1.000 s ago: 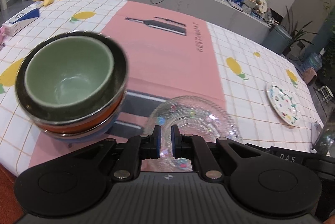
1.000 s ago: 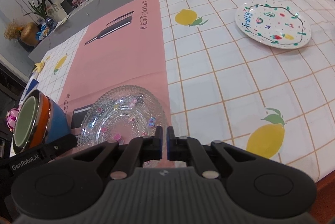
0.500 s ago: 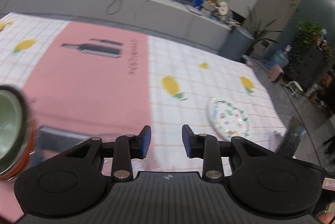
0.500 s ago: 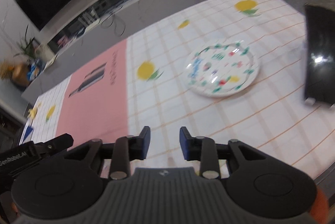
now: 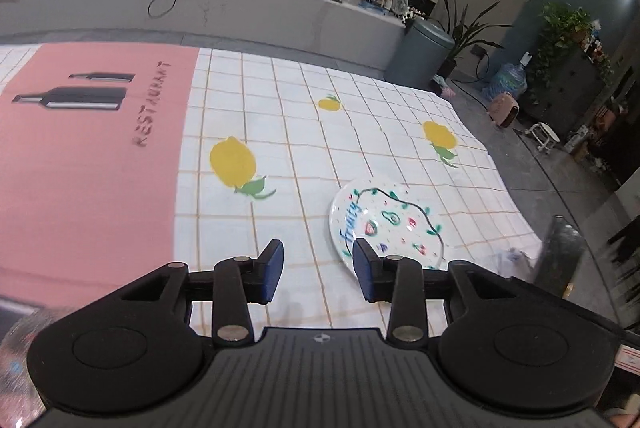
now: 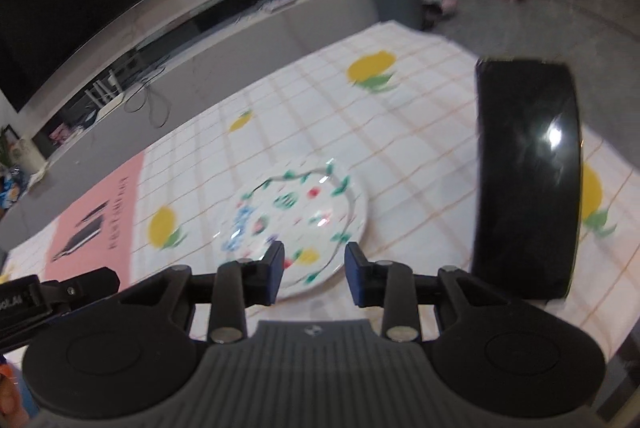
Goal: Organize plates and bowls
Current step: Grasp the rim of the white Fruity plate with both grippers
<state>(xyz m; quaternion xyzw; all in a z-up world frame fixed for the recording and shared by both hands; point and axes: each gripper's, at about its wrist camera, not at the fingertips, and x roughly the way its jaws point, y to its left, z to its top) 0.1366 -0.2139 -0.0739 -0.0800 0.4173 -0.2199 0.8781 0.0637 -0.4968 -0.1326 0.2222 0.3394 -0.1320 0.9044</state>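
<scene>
A white plate with fruit drawings and blue lettering lies flat on the lemon-patterned tablecloth, just ahead and right of my left gripper, which is open and empty. The same plate lies right in front of my right gripper, also open and empty, above its near rim. The rim of a clear glass plate shows at the left wrist view's bottom left. The stacked bowls are out of view.
A tall shiny black object stands on the table right of the fruit plate. A pink runner with bottle print covers the table's left part. The left gripper's body shows at the right wrist view's left edge.
Both grippers have opened and swung right, away from the glass plate and bowl stack, toward the fruit plate. The fruit plate is now close in front of both.
</scene>
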